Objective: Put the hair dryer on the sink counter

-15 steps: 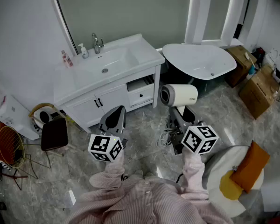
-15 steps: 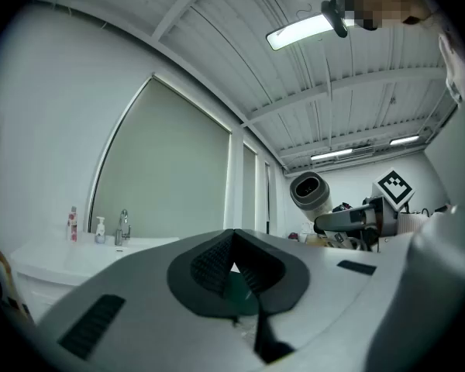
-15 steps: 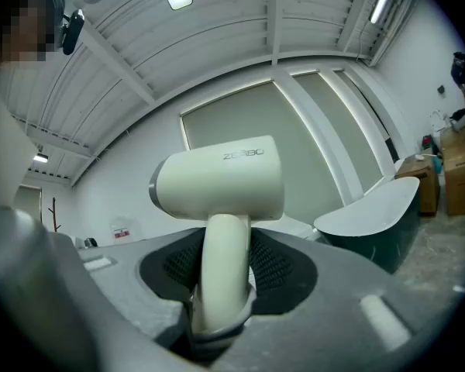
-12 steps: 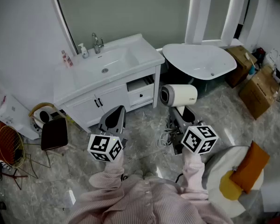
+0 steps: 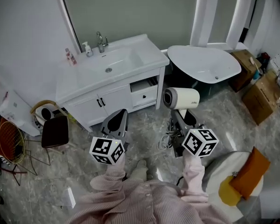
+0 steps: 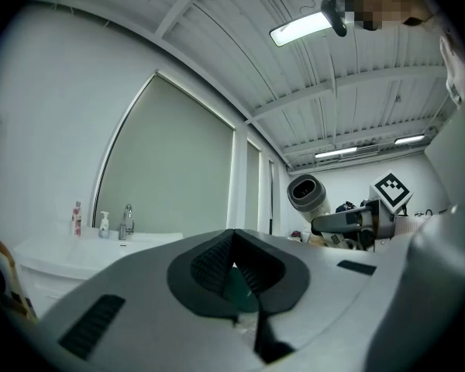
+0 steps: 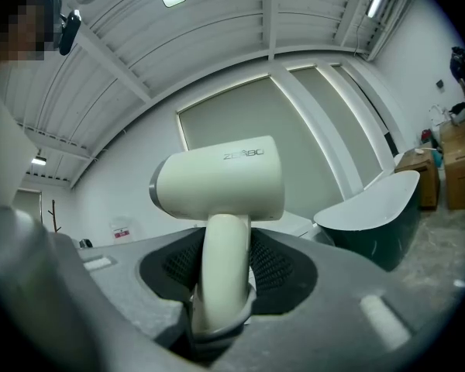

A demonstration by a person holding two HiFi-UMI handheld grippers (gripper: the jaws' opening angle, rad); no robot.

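A cream hair dryer (image 5: 181,98) stands upright in my right gripper (image 5: 183,118), which is shut on its handle (image 7: 223,273); its barrel (image 7: 218,178) lies crosswise above the jaws. The dryer hangs over the floor, to the right of the white sink counter (image 5: 149,53). My left gripper (image 5: 115,121) is held in front of the cabinet doors, its jaws shut with nothing between them (image 6: 234,263). From the left gripper view the hair dryer (image 6: 308,196) shows at the right, with the counter (image 6: 54,246) at the left.
On the counter stand a faucet (image 5: 101,42), a soap bottle (image 5: 87,49) and a pink bottle (image 5: 70,56). A drawer (image 5: 145,91) stands ajar. A white bathtub (image 5: 205,64) lies right of the cabinet, cardboard boxes (image 5: 263,97) farther right, a dark chair (image 5: 54,133) at left.
The view has shifted slightly: the sink counter and tub sit a little further right and lower in the head view. Both grippers hold the same pose, the hair dryer still gripped.
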